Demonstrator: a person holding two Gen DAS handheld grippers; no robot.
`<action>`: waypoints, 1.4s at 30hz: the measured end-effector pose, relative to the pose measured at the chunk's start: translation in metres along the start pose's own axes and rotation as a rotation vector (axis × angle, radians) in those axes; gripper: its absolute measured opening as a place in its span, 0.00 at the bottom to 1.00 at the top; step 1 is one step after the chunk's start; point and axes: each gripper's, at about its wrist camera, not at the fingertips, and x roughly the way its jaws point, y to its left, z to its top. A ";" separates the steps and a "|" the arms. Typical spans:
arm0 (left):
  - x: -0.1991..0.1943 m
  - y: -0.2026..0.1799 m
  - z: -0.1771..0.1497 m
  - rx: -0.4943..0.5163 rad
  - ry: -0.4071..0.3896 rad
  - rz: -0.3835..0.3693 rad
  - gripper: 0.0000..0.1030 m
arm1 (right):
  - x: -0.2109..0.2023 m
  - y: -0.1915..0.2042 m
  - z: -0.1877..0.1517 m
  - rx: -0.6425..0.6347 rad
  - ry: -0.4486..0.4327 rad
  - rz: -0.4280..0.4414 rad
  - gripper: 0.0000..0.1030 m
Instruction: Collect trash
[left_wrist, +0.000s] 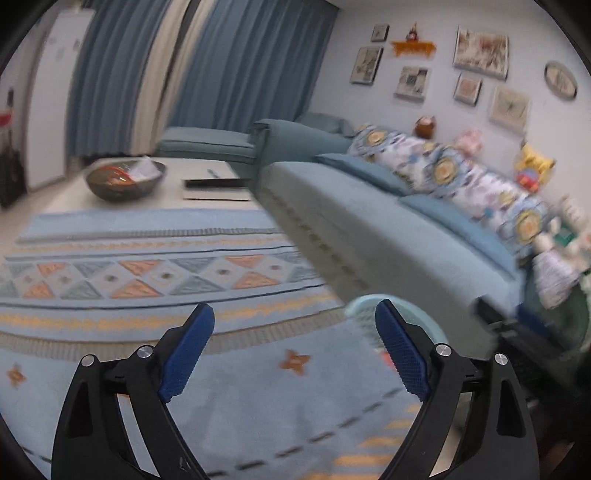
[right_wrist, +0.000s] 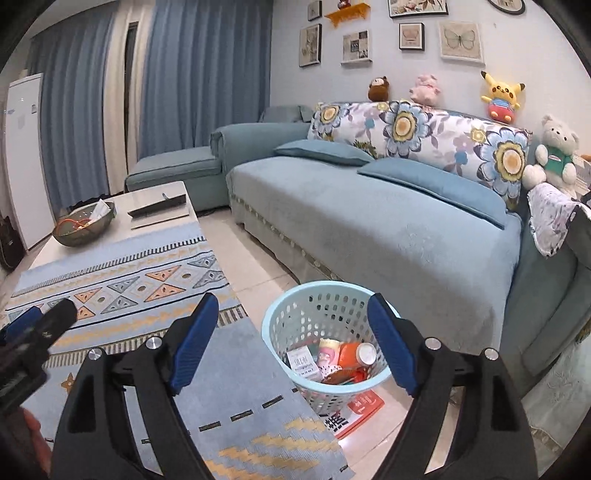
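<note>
Trash (right_wrist: 334, 360) inside the basket (right_wrist: 280, 328) shows only from the right wrist; both the left claw (left_wrist: 294, 343) and the right claw (right_wrist: 291, 332) gape wide, empty.

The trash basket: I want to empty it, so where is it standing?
In the right wrist view, the light blue basket stands on the floor between the rug-covered table and the sofa.
</note>
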 end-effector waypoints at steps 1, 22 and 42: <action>0.002 0.003 0.000 -0.003 0.001 0.012 0.84 | 0.000 0.002 -0.001 -0.005 -0.002 -0.003 0.76; -0.001 0.002 -0.003 0.003 -0.022 0.058 0.86 | 0.006 -0.008 -0.009 0.071 0.006 0.012 0.77; -0.003 0.015 -0.002 -0.035 -0.030 0.050 0.86 | -0.003 0.010 -0.009 -0.026 -0.033 0.016 0.82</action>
